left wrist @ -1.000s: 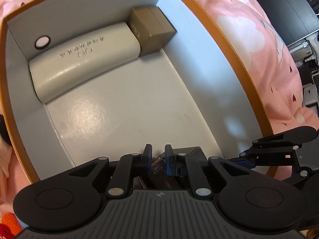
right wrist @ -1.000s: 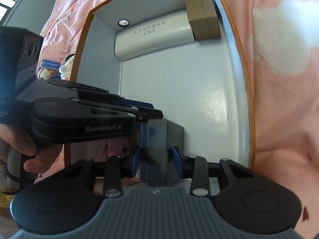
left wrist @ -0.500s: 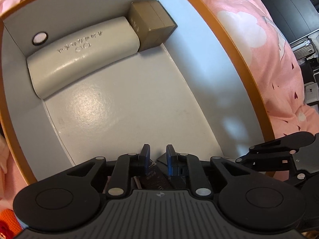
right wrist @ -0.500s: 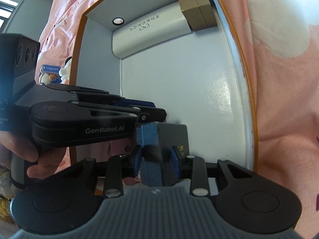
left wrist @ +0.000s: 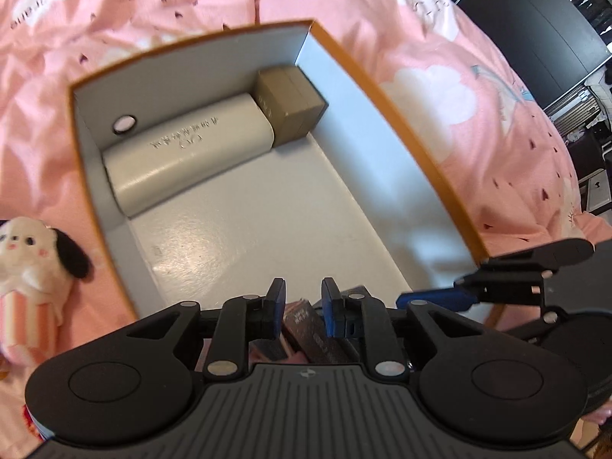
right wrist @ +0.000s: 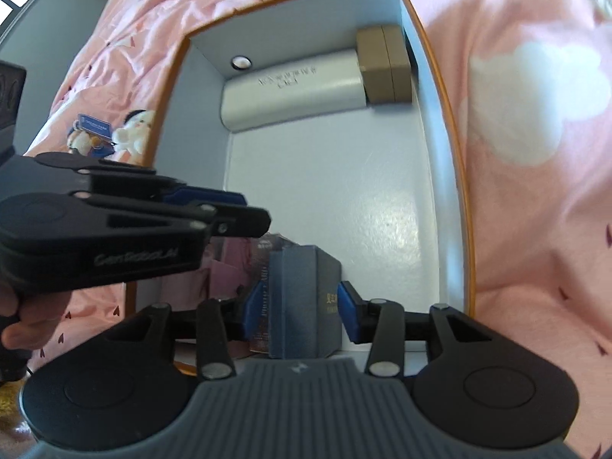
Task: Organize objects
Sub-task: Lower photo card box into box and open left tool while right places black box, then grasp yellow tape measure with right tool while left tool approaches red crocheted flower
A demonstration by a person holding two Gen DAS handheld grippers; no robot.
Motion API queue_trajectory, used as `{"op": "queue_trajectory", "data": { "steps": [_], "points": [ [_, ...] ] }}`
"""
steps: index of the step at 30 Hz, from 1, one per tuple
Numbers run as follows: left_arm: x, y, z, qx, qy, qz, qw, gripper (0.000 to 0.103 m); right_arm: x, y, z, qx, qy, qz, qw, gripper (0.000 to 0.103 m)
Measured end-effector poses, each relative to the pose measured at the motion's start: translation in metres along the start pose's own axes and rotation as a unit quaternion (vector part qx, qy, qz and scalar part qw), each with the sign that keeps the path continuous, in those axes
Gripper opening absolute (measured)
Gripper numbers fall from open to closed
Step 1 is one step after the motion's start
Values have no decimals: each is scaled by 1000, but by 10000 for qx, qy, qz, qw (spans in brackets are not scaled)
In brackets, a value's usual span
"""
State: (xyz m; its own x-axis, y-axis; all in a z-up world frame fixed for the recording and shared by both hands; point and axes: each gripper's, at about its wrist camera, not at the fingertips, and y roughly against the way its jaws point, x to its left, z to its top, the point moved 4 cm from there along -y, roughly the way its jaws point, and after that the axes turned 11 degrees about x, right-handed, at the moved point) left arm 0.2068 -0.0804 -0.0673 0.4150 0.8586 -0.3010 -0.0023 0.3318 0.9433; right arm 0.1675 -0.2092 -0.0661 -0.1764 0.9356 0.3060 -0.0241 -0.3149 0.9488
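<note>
Left claw (left wrist: 299, 308), jaws just opening and spread, letting go of the dark brown paperback book (left wrist: 311, 331) standing below. Right claw (right wrist: 299, 311), jaws likewise widening, straddling the upright grey-blue hardback book (right wrist: 302, 298) inside the orange-rimmed grey cardboard box (right wrist: 440, 176), seemingly released. Cream rounded case (right wrist: 294, 90) and tan carton (right wrist: 384, 65) lining the far wall, well apart.

Bright daylight, both views. Soft glare patch on the box floor (left wrist: 214, 244) ahead of the fingers. Strong fisheye bending at edges, black corners. Right view slightly motion-blurred; the left gripper (right wrist: 214, 210) beside it soft, lettering smeared. Shadows faint.
</note>
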Motion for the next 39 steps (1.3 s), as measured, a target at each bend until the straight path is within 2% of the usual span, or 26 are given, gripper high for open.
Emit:
{"op": "queue_trajectory", "data": {
  "steps": [8, 12, 16, 20, 23, 26, 29, 34, 39],
  "points": [
    [8, 48, -31, -431, 154, 179, 9988, 22, 23, 28, -7, -590, 274, -102, 9978, 55],
    [25, 78, -55, -795, 296, 427, 9955, 23, 43, 39, -13, -1117, 473, -114, 9926, 57],
    [52, 105, -83, -1329, 712, 835, 9850, 33, 64, 43, -15, -1610, 628, 1, 9849, 57],
    [80, 122, -111, -1694, 1101, 1176, 9723, 34, 96, 38, -14, -1833, 1014, 173, 9777, 57],
    [95, 121, -127, -1726, 1294, 1251, 9684, 35, 128, 30, -17, -1974, 1573, 100, 9676, 57],
    [106, 112, -141, -1665, 1370, 1591, 9634, 37, 163, 9, -20, -1847, 2180, -23, 9583, 56],
    [114, 99, -153, -1414, 1334, 1718, 9658, 36, 190, -20, -24, -1707, 2599, -214, 9502, 50],
    [123, 73, -172, -1044, 1310, 1952, 9664, 36, 205, -73, -23, -1322, 2752, -448, 9512, 50],
    [132, 51, -182, -818, 1377, 1991, 9668, 36, 207, -110, -21, -1057, 2849, -632, 9506, 52]
  ]
}}
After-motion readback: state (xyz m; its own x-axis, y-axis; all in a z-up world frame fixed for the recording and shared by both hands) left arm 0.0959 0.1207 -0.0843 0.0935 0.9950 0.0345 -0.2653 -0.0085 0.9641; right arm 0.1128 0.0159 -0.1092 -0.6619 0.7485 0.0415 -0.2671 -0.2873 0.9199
